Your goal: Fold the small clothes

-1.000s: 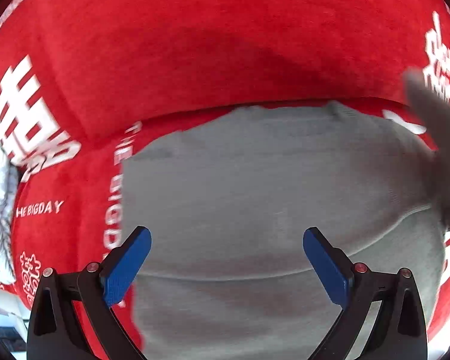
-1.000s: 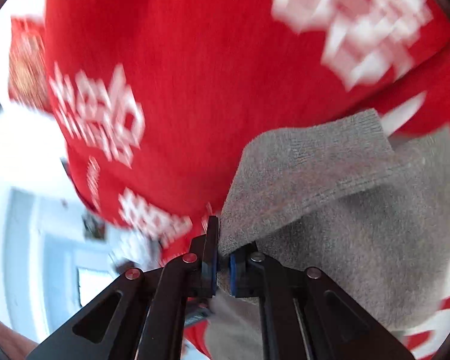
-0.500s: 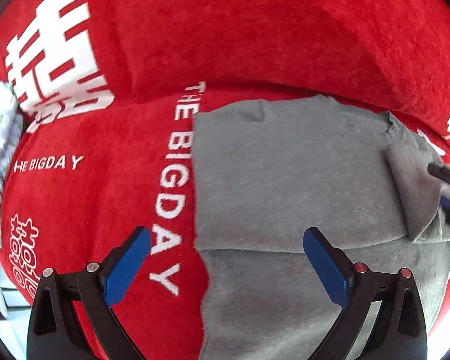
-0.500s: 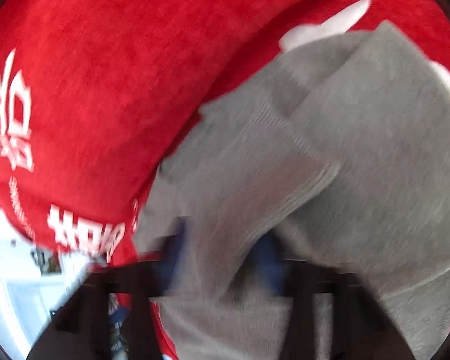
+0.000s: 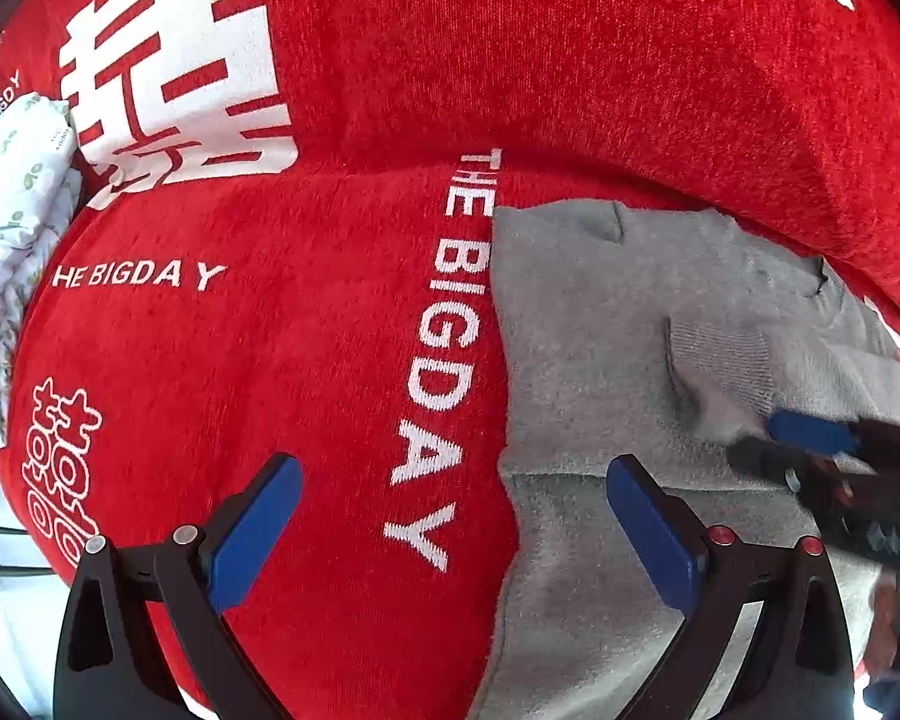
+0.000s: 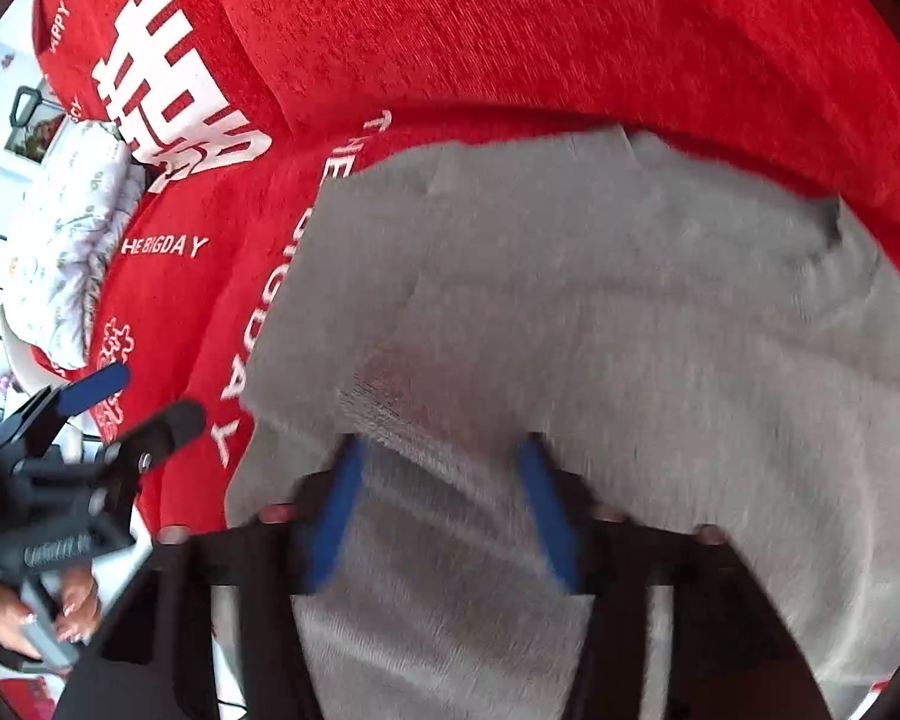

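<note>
A small grey knit top (image 5: 600, 330) lies flat on the red cover, its left edge running along the white lettering. One sleeve is folded across the body, and its ribbed cuff (image 5: 720, 354) rests on top. My left gripper (image 5: 453, 474) hangs open over the top's left edge with nothing between its fingers. In the right wrist view my right gripper (image 6: 443, 456) sits low over the grey top (image 6: 630, 300), just behind the cuff (image 6: 390, 390). Its jaws are opening, and the pads stand apart from the fabric. The left wrist view shows the right gripper (image 5: 810, 438) blurred at the right.
The red cover (image 5: 270, 360) with white lettering spreads over a seat and a backrest behind the top. A white floral cloth (image 5: 12, 240) lies at the far left. In the right wrist view the left gripper (image 6: 150, 396) and a hand (image 6: 72, 606) are at the lower left.
My right gripper carried the grey sleeve over onto the top's body, then its jaws parted and let the cuff go. My left gripper slid left, staying open.
</note>
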The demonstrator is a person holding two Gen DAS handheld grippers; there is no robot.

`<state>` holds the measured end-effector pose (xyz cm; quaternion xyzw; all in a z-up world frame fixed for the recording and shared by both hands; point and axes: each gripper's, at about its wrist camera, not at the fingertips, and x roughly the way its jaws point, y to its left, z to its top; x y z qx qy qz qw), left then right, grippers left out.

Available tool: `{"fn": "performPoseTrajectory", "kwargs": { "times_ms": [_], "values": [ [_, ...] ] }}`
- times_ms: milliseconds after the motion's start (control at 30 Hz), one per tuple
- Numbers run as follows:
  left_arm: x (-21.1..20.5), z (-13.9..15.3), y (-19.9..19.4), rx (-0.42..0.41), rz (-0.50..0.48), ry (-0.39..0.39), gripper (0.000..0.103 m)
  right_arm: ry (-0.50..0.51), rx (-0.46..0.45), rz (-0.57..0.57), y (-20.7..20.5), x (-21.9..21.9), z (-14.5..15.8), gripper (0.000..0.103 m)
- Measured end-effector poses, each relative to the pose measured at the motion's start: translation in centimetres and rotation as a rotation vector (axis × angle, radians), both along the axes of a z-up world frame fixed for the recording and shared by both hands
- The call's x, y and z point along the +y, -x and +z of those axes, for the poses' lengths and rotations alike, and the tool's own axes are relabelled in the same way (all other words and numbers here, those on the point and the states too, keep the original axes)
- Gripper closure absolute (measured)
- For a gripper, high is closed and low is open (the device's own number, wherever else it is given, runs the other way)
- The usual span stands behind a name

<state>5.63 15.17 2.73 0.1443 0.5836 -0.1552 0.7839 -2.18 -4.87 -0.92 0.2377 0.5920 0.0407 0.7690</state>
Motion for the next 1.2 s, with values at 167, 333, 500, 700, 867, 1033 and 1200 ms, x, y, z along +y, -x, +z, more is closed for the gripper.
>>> {"fn": "performPoseTrajectory", "kwargs": {
  "times_ms": [167, 333, 500, 700, 867, 1033, 1200],
  "values": [
    [-2.2, -0.3, 0.1, 0.033, -0.04, 0.046, 0.001, -0.122, 0.029, -0.256, 8.7, -7.0, 0.7, 0.041],
    [-6.0, -2.3, -0.3, 0.191, -0.087, 0.154, 0.001, -0.25, 0.089, -0.667, 19.7, -15.4, -0.6, 0.041],
    [-9.6, -4.5, -0.3, 0.32, -0.122, 0.213, 0.028, -0.392, 0.036, -0.944, 26.4, -20.1, -2.5, 0.041],
    [-11.3, -3.7, 0.0, 0.327, -0.138, 0.264, 0.096, -0.421, -0.011, -1.022, 26.2, -21.0, -3.4, 0.078],
    [-10.2, -2.7, 0.7, 0.314, -0.15, 0.273, 0.096, -0.276, -0.009, -0.873, 24.9, -22.5, -1.5, 0.097],
    [-9.6, -4.4, 1.8, 0.306, -0.166, 0.205, 0.095, -0.242, 0.059, -0.783, 24.4, -22.4, -3.3, 0.094],
    [-8.1, -2.8, 1.9, 0.215, -0.129, 0.098, 0.041, -0.267, 0.11, -0.789, 26.3, -21.4, -2.0, 0.061]
  ]
}}
